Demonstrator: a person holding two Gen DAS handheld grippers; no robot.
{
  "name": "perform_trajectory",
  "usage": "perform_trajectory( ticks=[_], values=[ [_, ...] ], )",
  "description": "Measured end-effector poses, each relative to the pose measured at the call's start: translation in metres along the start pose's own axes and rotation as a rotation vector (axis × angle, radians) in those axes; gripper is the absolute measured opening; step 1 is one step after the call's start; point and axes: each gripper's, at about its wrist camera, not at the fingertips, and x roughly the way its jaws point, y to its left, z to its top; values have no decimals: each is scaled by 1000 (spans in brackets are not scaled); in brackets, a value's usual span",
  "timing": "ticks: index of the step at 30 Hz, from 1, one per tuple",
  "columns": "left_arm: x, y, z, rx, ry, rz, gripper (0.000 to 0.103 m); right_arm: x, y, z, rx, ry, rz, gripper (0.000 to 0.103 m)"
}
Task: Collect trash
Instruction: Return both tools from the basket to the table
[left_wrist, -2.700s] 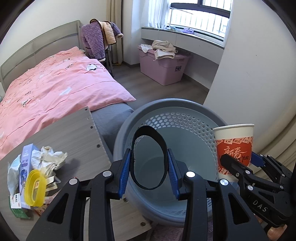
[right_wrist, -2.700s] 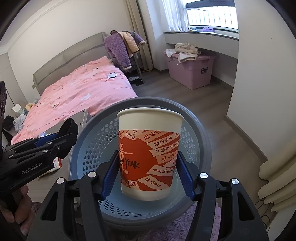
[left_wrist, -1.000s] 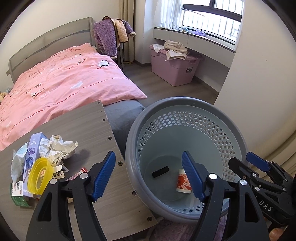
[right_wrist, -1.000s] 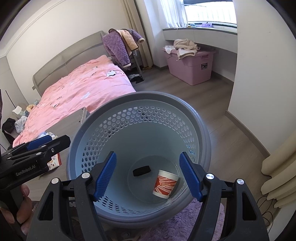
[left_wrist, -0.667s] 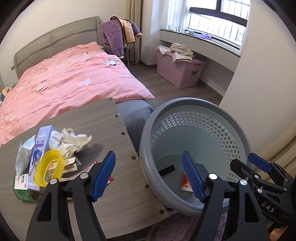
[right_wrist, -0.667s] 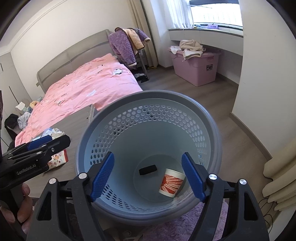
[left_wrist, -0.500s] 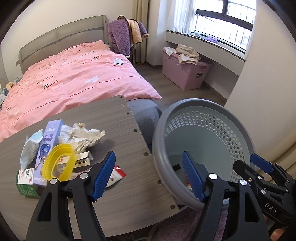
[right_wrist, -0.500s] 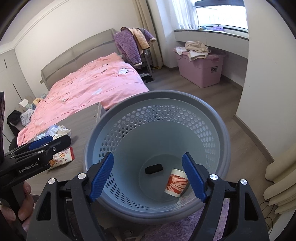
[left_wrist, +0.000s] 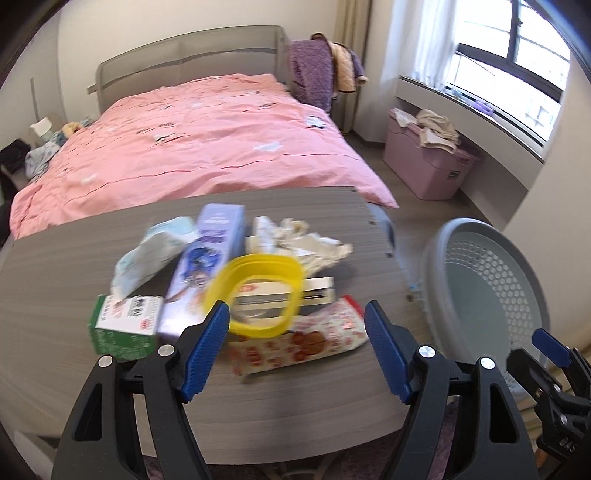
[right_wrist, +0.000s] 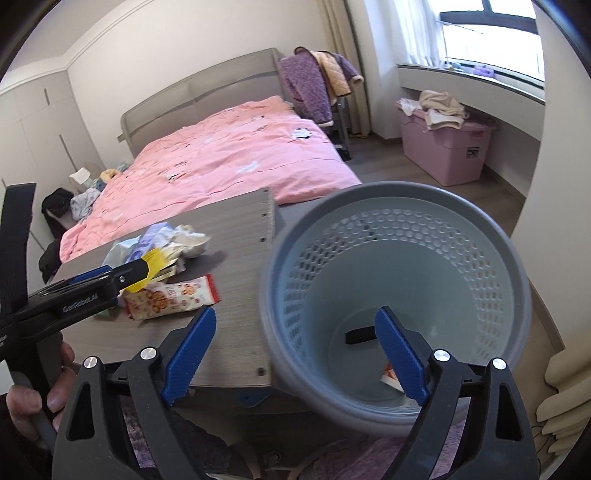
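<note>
A trash pile lies on the grey wooden table (left_wrist: 55, 266): a yellow plastic ring (left_wrist: 258, 291), a purple box (left_wrist: 207, 266), a green and white carton (left_wrist: 125, 328), a red snack wrapper (left_wrist: 306, 339), crumpled paper (left_wrist: 310, 243) and a white pouch (left_wrist: 155, 254). My left gripper (left_wrist: 297, 345) is open and empty, just in front of the ring and wrapper. My right gripper (right_wrist: 295, 352) is open and empty over the near rim of the grey basket (right_wrist: 480, 236). In the basket lie a black strip (right_wrist: 360, 335) and a red paper cup (right_wrist: 391, 376), half hidden by a finger.
The basket (left_wrist: 443, 258) stands off the table's right edge. A pink bed (left_wrist: 207, 136) lies behind the table. A pink storage box (left_wrist: 428, 173) with clothes sits under the window. Purple rug (right_wrist: 332, 458) covers the floor below.
Both grippers let go of the black strip and the cup into the basket. My left gripper has since swung left from the basket to face the trash pile. The right gripper shifted slightly left.
</note>
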Motion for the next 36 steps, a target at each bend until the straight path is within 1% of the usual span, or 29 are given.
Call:
perform_trajectory(
  ticks=[7,12,15,21,26,31,36],
  values=[
    [1,60,-10,-82,11,105,72,6,40,-10,-48,14,61,94],
    [6,91,-27,-113,43,160,72,13,64,-17,-64,38,86,95],
    [13,106,-34,-130,69,179,72,17,77,-21,-85,54,100,95],
    [24,115,-34,-134,81,200,72,20,89,-24,-113,74,108,95],
    [37,117,-31,-130,92,208,72,21,88,-23,-114,84,101,95],
    [40,118,-30,-131,90,213,72,26,87,-23,-107,95,97,95],
    [39,129,-29,-161,84,222,72,29,89,-22,-113,104,98,95]
  ],
)
